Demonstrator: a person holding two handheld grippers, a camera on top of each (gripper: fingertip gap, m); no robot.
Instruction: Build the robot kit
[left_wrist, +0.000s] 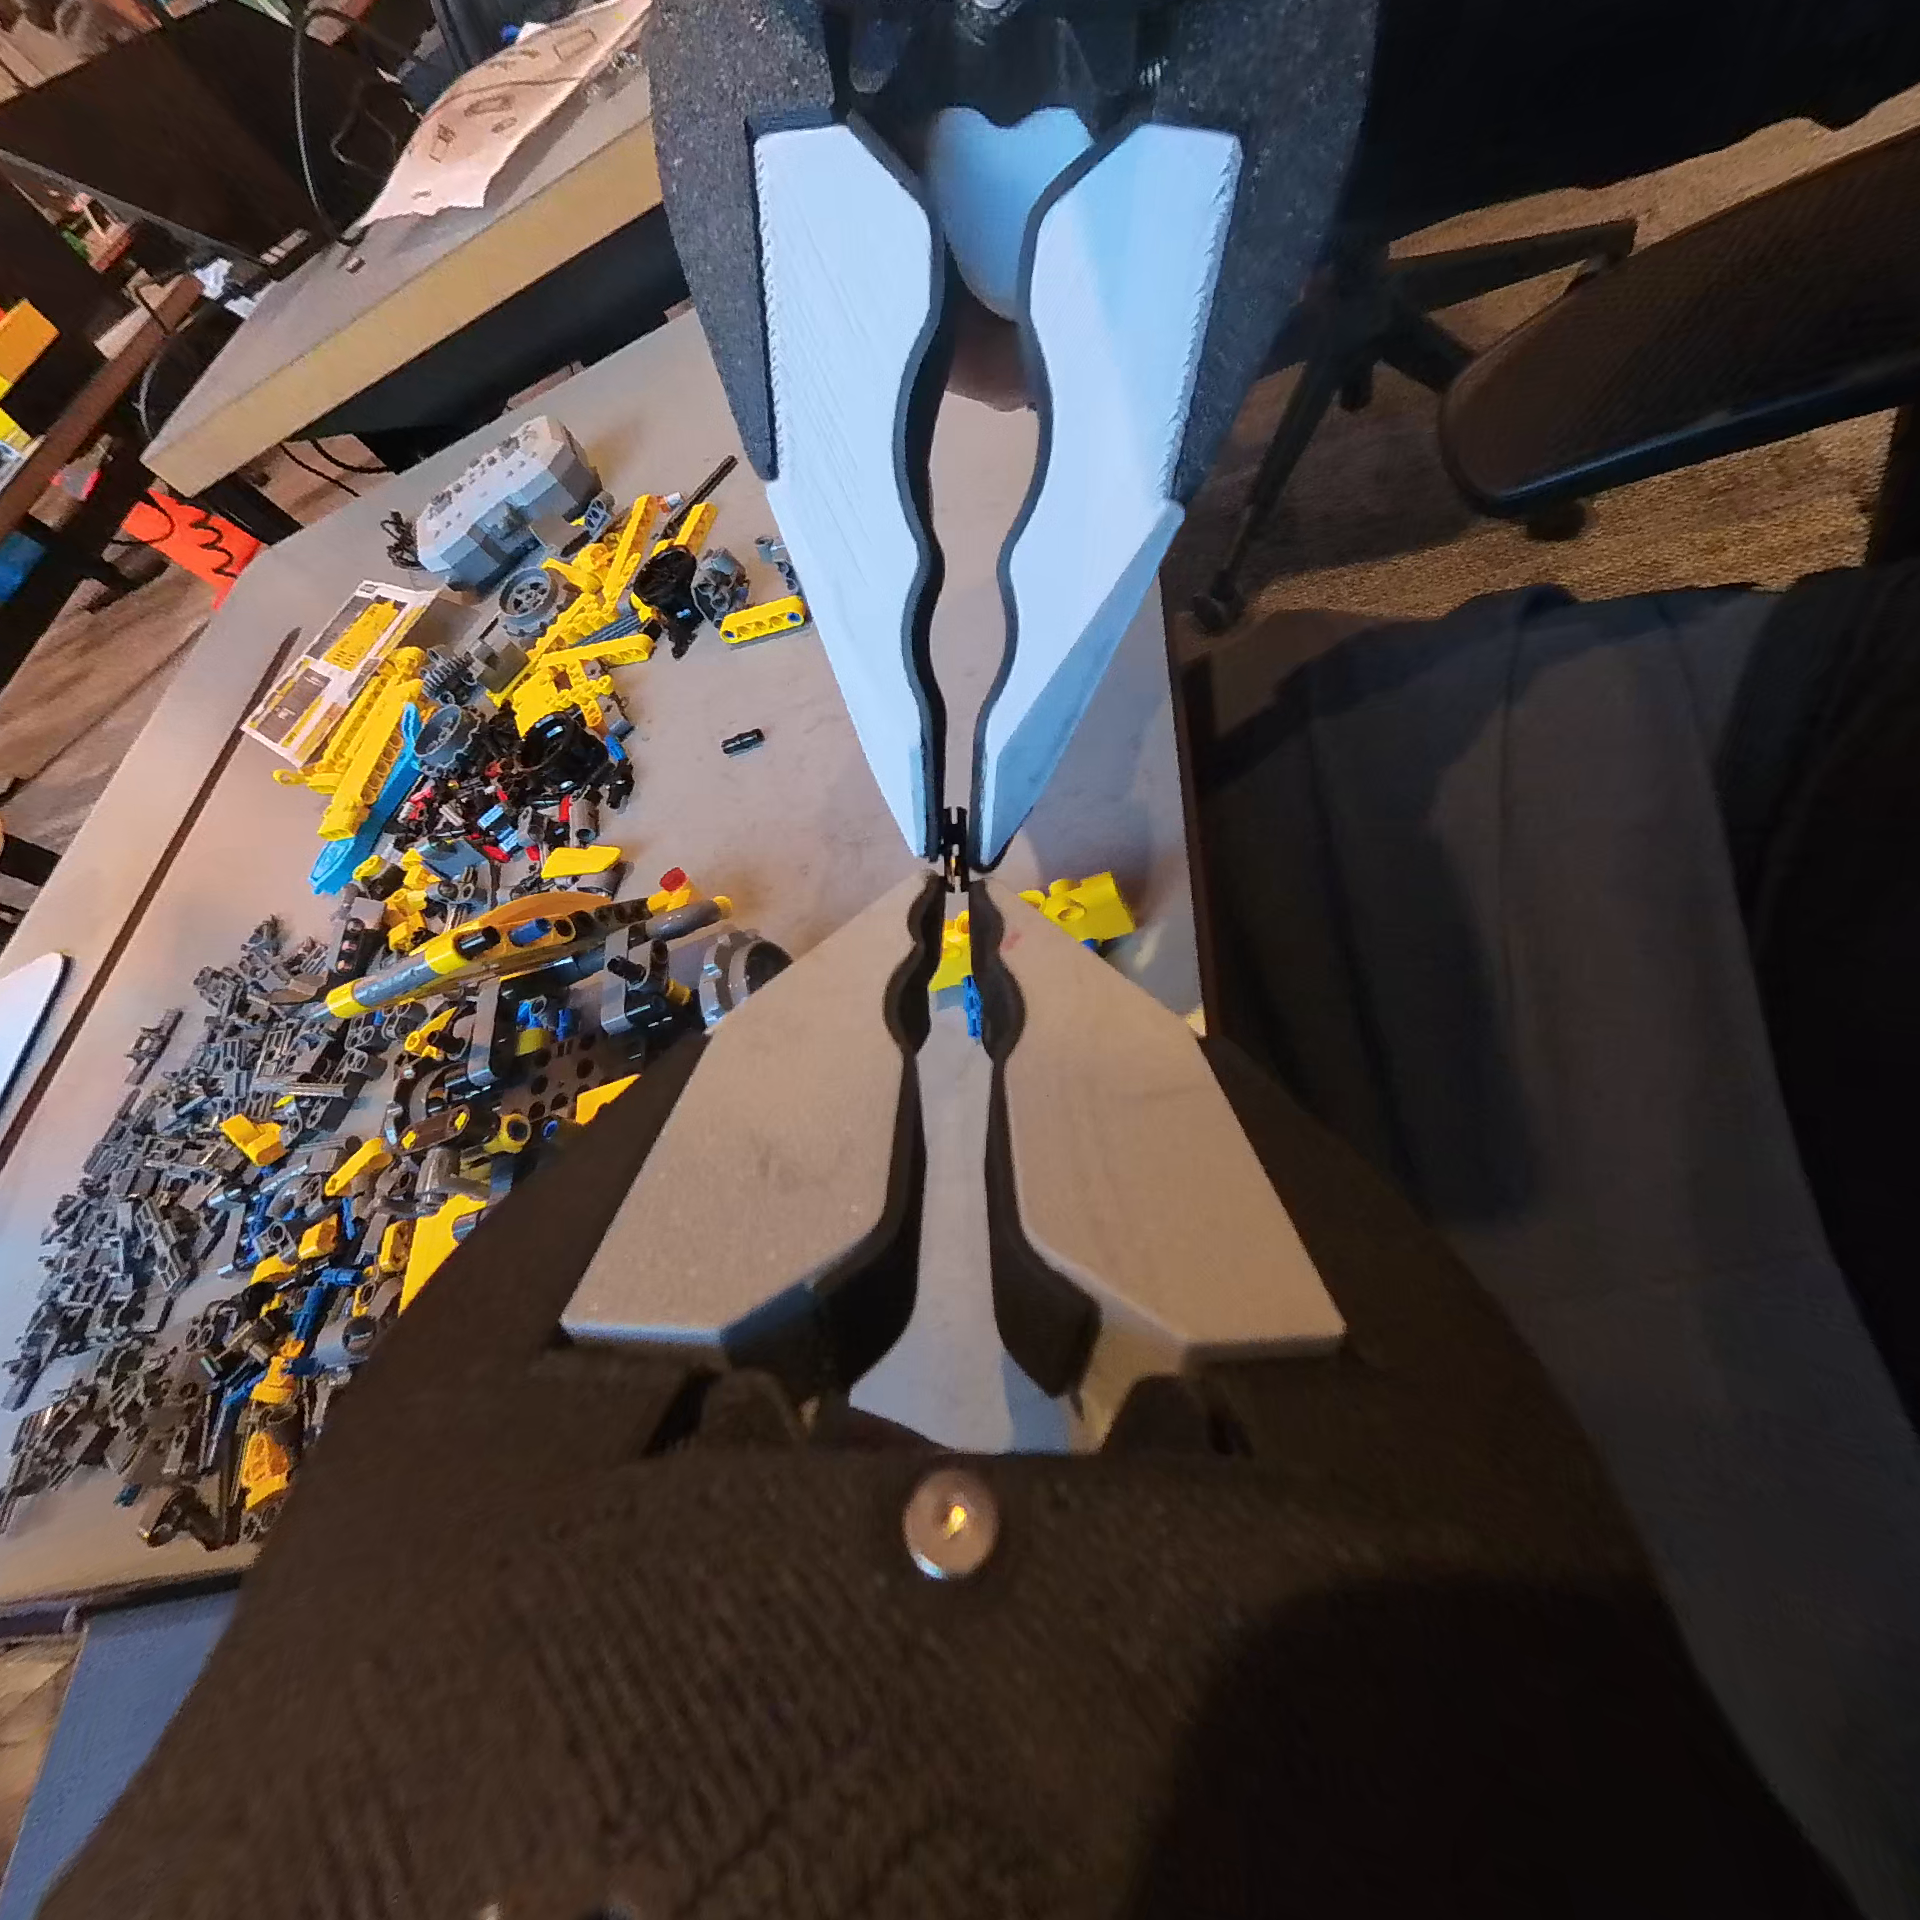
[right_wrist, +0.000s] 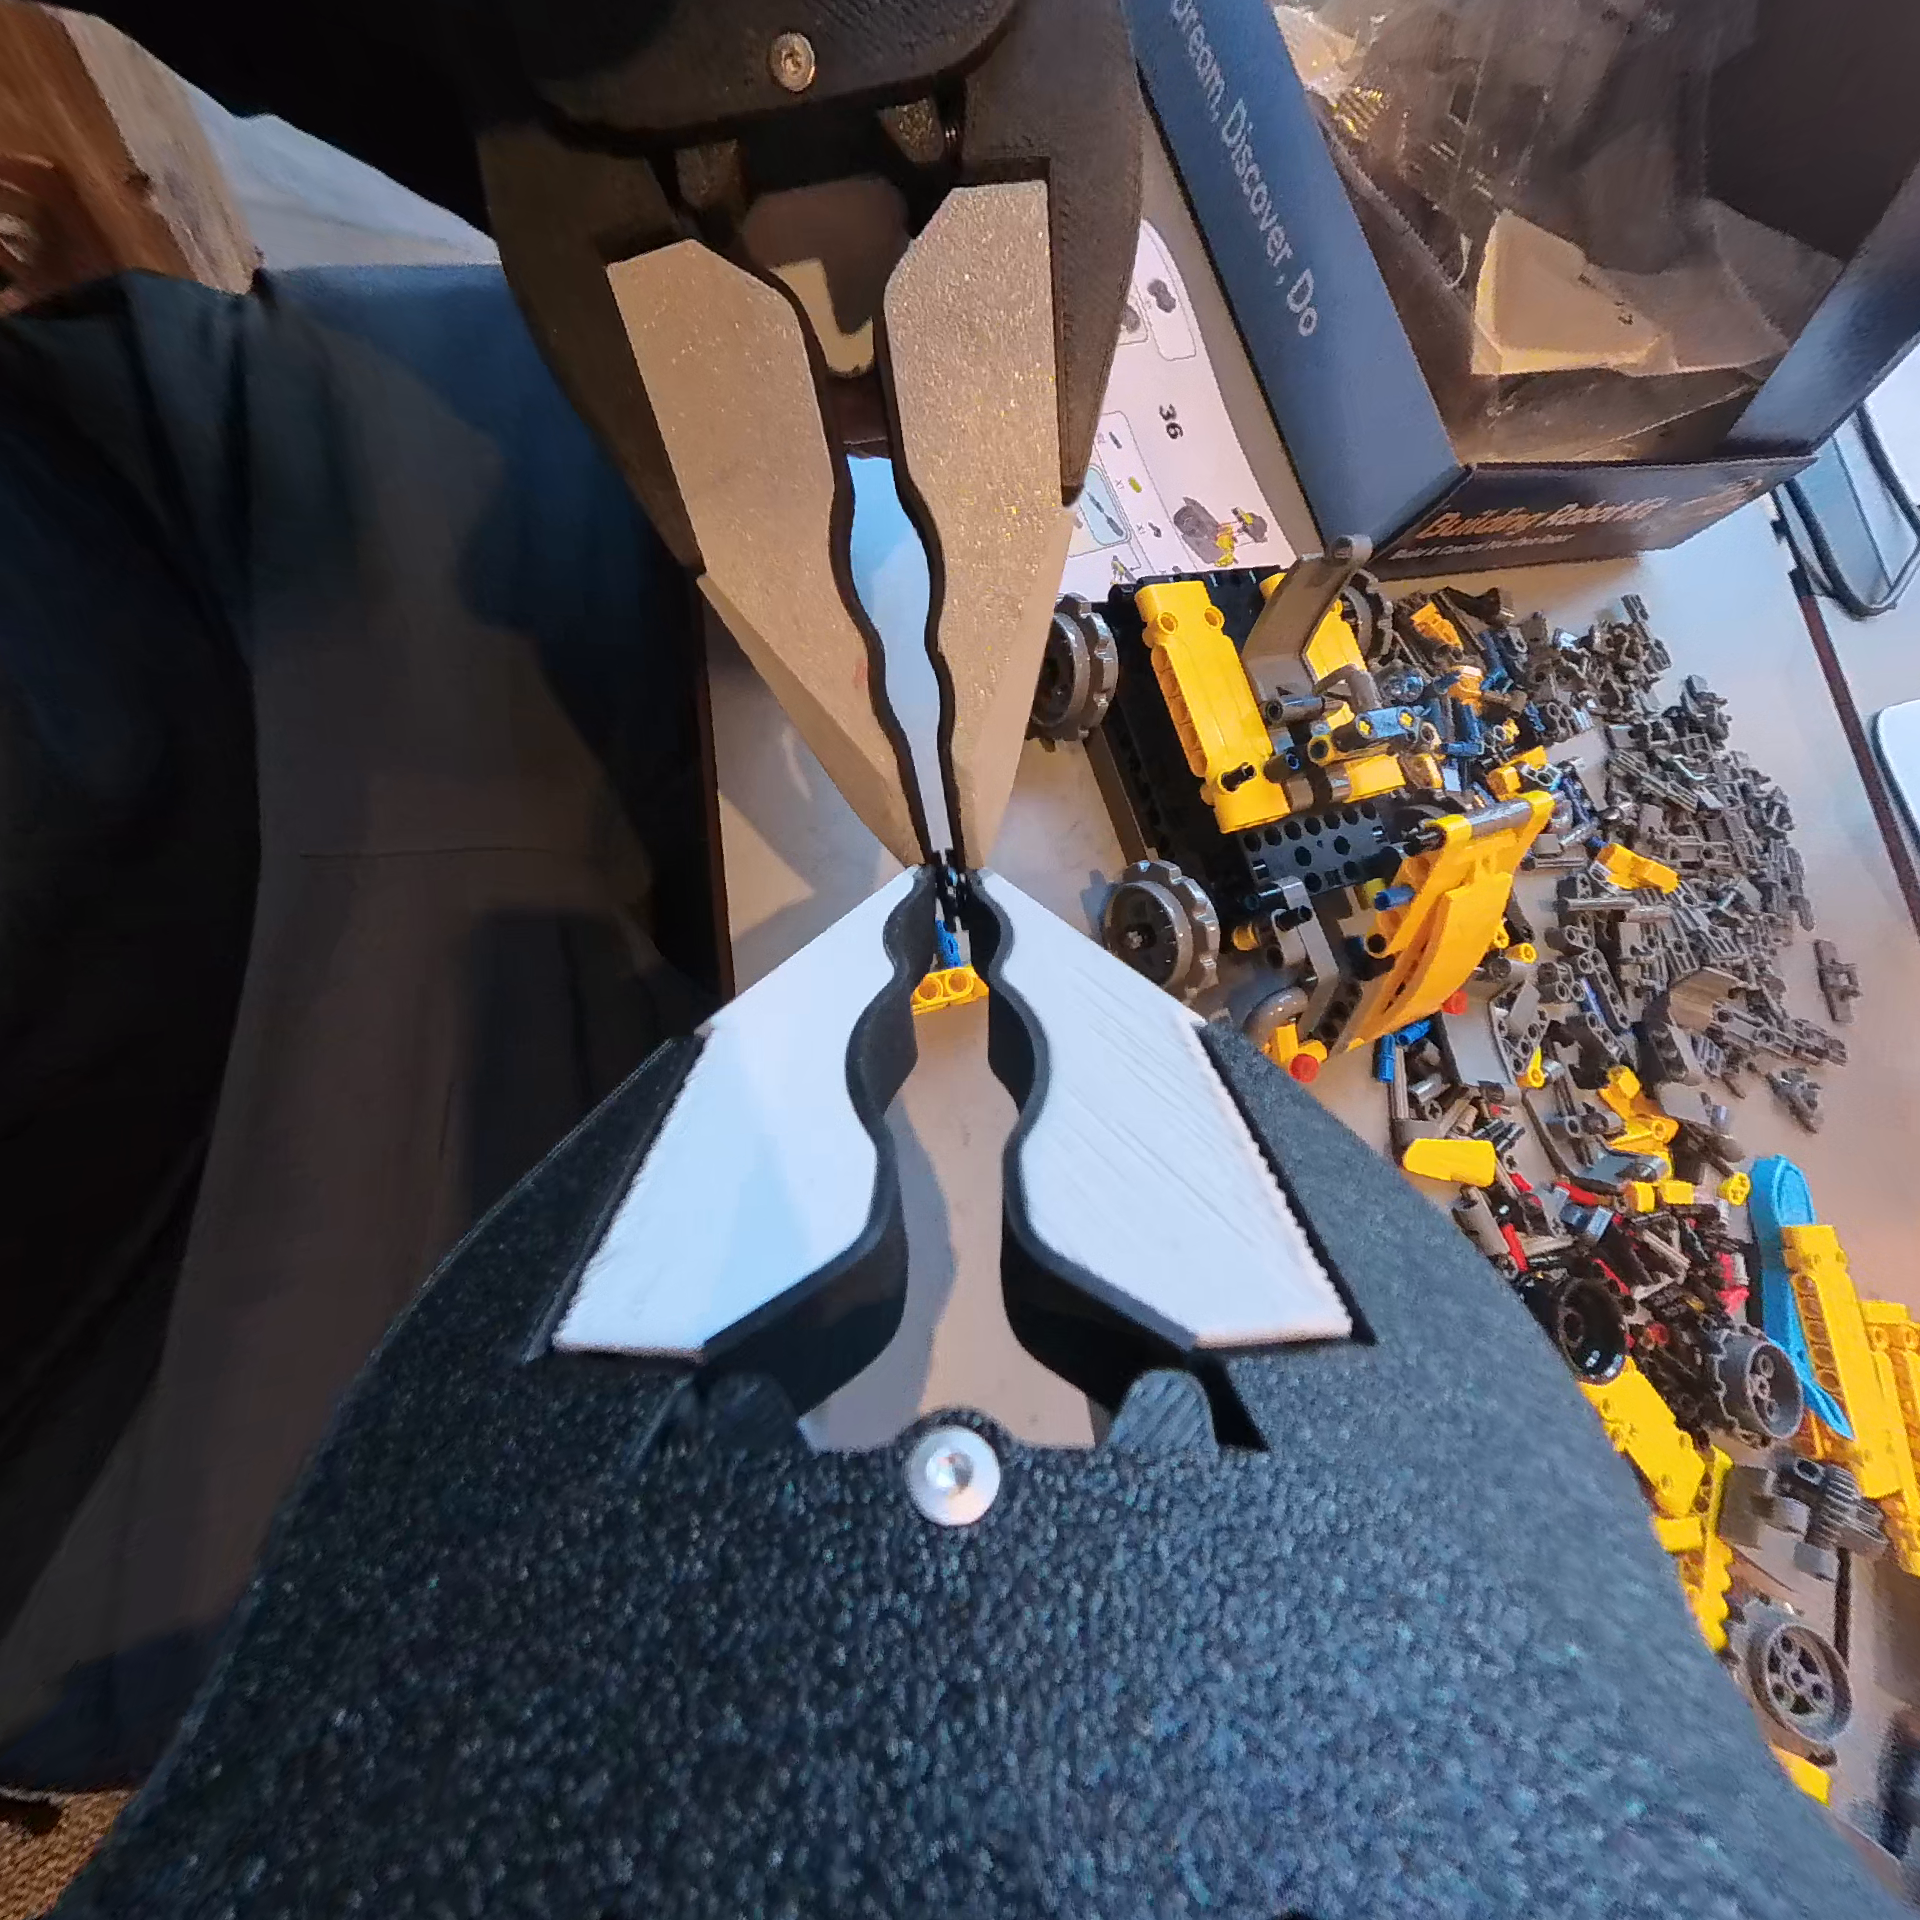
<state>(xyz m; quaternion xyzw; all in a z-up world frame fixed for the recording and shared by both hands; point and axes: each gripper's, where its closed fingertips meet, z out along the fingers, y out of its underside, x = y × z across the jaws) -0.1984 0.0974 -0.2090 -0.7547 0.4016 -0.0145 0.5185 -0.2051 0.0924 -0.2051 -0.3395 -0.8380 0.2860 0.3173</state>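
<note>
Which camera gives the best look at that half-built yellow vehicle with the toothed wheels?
The right wrist view: the half-built yellow vehicle stands whole beside the gripper tips. The left wrist view shows only its far side, amid loose pieces and partly behind a finger.

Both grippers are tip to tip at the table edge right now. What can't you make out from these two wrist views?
- Small black connector piece: both views, too small to tell its type, or whether it is one piece or two.
- Small yellow brick assembly: left wrist view, partly hidden behind the left gripper.
- Yellow-and-black tracked vehicle model: right wrist view, its near side hidden by the left gripper.
- Dark cardboard box: cut off by the top edge.
</note>
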